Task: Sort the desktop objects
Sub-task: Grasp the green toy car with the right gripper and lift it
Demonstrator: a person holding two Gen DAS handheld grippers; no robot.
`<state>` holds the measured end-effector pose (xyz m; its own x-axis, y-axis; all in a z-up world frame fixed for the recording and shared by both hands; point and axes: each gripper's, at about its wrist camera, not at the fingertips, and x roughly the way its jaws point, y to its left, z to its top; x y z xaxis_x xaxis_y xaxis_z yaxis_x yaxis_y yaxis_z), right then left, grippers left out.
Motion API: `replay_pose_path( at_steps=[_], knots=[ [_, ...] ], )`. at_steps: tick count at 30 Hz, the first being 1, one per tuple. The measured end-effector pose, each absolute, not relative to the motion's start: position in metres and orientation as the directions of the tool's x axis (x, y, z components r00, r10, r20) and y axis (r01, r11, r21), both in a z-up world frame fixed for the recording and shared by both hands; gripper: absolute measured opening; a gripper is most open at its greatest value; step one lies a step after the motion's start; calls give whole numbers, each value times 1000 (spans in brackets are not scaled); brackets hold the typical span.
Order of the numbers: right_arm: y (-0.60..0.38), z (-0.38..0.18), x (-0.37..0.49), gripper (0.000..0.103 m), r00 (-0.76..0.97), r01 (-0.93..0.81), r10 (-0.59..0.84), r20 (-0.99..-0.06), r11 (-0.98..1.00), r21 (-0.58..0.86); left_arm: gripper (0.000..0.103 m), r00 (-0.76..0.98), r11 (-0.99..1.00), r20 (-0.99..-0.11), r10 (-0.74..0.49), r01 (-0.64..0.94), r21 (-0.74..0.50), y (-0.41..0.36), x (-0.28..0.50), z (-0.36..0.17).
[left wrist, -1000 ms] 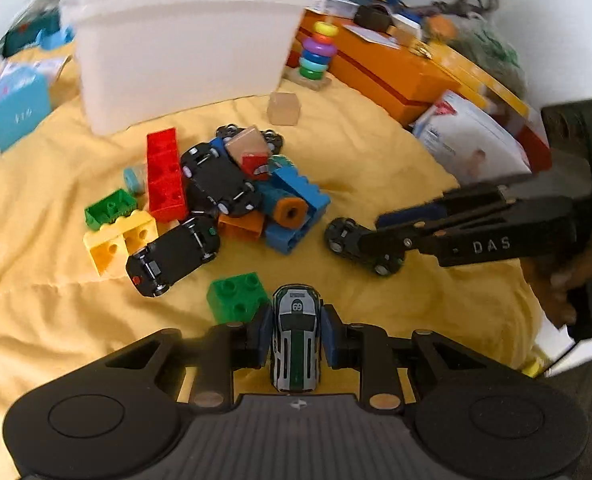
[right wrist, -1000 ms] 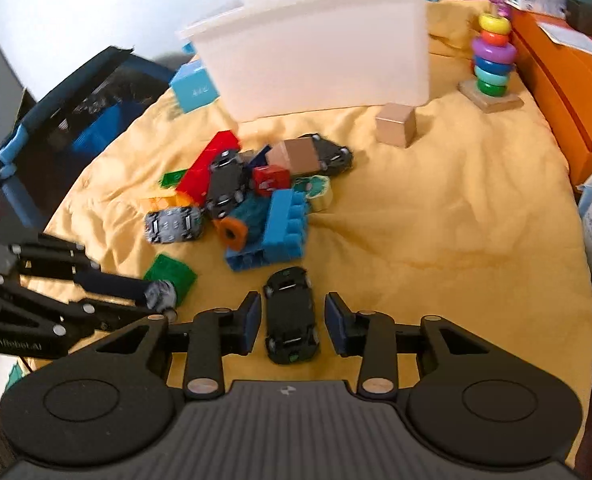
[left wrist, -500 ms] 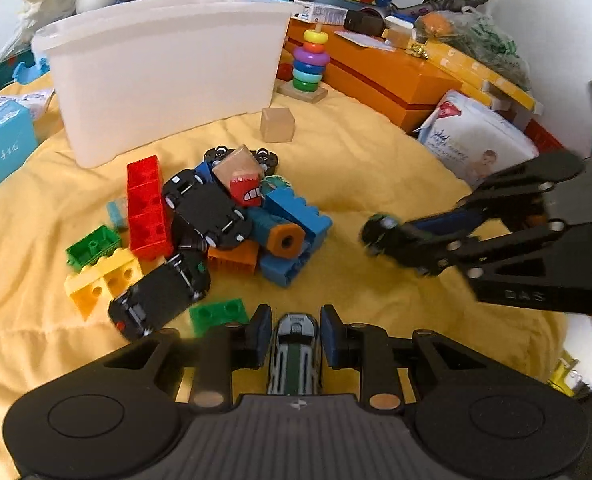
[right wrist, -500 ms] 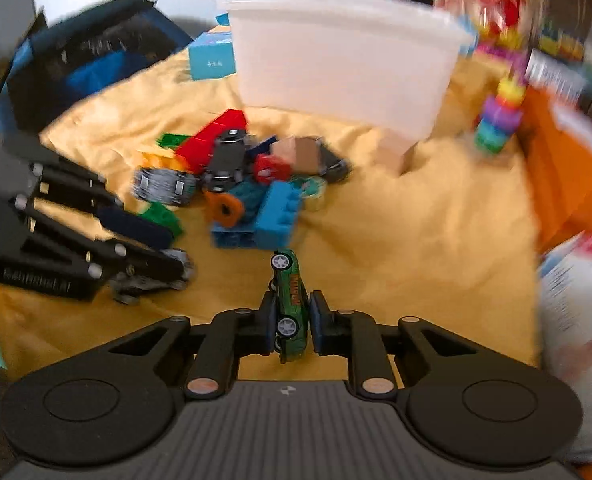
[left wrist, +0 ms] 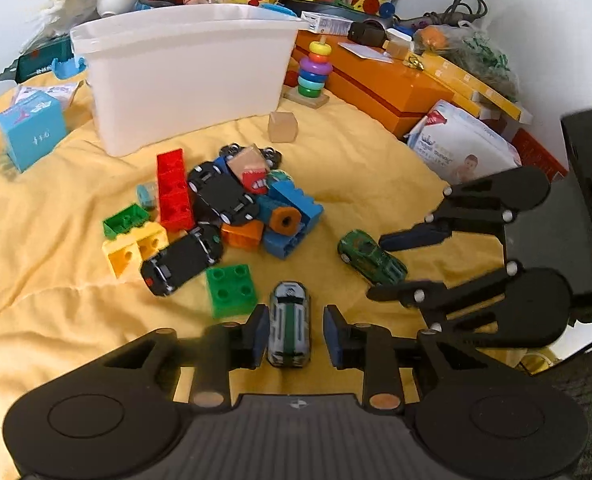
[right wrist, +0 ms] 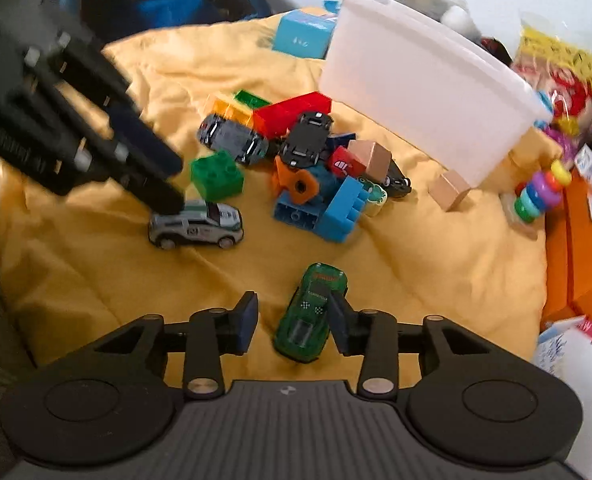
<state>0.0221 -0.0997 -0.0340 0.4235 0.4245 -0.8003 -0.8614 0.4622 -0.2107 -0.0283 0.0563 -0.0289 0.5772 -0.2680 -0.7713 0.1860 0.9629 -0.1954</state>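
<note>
A silver-and-green toy car stands on the yellow cloth between the pads of my left gripper. Its jaws are opening, with a gap on each side of the car. A green toy car rests on its wheels between the fingers of my right gripper, whose jaws are opening too. In the left wrist view the right gripper straddles that green car. A pile of bricks and overturned black cars lies in front of the white bin.
A wooden cube and a ring stacker stand right of the bin. Orange boxes and a wipes pack line the right side. A blue box sits at the left. A loose green brick lies by my left fingers.
The right gripper closed on the green car, rolled it onto its wheels and let go. The left gripper's jaws have parted from the silver car, which now rests on the cloth.
</note>
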Motion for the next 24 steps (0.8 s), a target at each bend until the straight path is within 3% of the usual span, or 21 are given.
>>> replay_pose_path(
  at_steps=[6,12,14,16,24],
  knots=[
    [-109,-24,41,42,425,-798,467,-776,597,-78,45,589,972,-781,-210,209,-104,36,-23,-42],
    [-109,-44,53,42,376,-763,443,-814,646,-1,44,590,972,-790,-167,232,-33,26,-17,-52],
    [-109,-53,52,41,378,-755,420,-825,656,-12,43,564,971,-804,-188,228,-67,29,-14,-57],
    [-114,-53,50,36,376,-754,441,-815,657,9,32,563,975,-806,-182,212,-72,32,-13,-60],
    [-113,-23,50,33,407,-771,481,-776,637,-9,32,617,971,-754,-225,201,-126,44,-14,-22]
  ],
)
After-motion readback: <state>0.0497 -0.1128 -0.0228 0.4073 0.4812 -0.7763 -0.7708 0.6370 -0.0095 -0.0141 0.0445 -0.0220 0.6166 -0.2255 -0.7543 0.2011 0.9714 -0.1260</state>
